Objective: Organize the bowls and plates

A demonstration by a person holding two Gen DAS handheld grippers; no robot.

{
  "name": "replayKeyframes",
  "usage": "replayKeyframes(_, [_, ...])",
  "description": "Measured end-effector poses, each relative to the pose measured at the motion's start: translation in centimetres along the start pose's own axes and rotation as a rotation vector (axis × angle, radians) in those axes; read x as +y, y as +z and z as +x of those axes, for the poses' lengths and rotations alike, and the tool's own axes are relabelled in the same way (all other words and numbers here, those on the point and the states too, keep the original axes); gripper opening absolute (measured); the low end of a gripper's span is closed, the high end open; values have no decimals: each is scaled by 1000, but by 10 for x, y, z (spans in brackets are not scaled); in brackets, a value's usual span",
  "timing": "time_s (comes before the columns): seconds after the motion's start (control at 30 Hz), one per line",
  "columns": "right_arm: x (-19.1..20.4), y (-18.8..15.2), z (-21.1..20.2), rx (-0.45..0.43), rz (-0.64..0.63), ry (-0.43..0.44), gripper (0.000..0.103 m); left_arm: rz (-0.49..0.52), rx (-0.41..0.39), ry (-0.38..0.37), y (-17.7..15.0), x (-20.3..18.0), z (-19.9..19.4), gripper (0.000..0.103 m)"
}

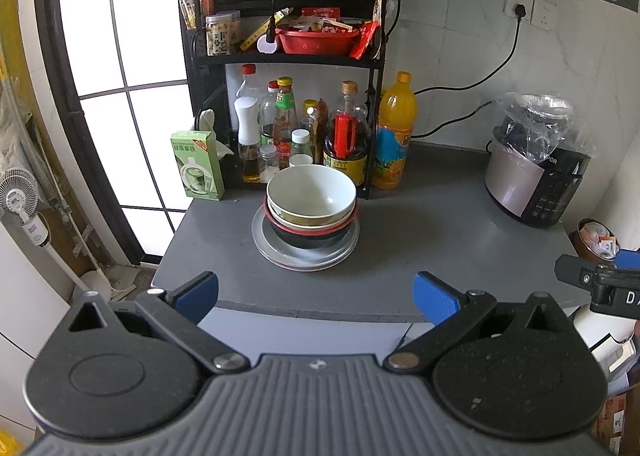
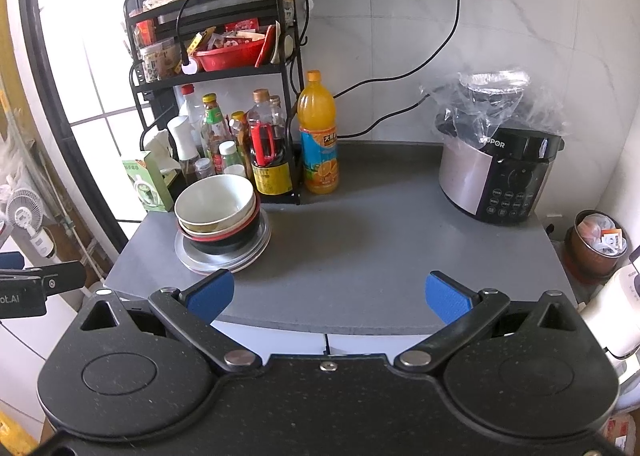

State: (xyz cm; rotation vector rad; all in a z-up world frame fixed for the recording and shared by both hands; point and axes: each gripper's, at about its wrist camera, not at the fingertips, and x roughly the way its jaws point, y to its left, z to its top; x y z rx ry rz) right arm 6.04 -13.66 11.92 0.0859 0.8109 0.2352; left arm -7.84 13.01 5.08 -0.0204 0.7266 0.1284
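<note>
One stack of dishes stands on the grey counter [image 1: 420, 232]: a white bowl [image 1: 311, 192] on top, other bowls nested under it down to a black one with a red rim [image 1: 308, 236], all on flat grey plates [image 1: 280, 252]. The right wrist view has the same white bowl [image 2: 215, 200] and plates [image 2: 224, 260] at the left. My left gripper [image 1: 316, 296] is open and holds nothing, in front of the stack near the counter's front edge. My right gripper [image 2: 330, 294] is open too, nothing in it, to the right of the stack.
Behind the stack a black rack [image 1: 288, 56] holds sauce bottles and a red basin [image 1: 316, 38]. An orange juice bottle [image 2: 318, 136] stands beside it. A rice cooker [image 2: 500, 172] under a plastic bag sits at the right. A green tissue box [image 1: 198, 164] stands at the left by the window.
</note>
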Motion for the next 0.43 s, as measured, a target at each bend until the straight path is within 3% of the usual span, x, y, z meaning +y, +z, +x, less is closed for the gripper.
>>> replayKeyframes(0.43, [-7,-3,3,13,11,-2,103,4,8,-2,0,-5,4,103])
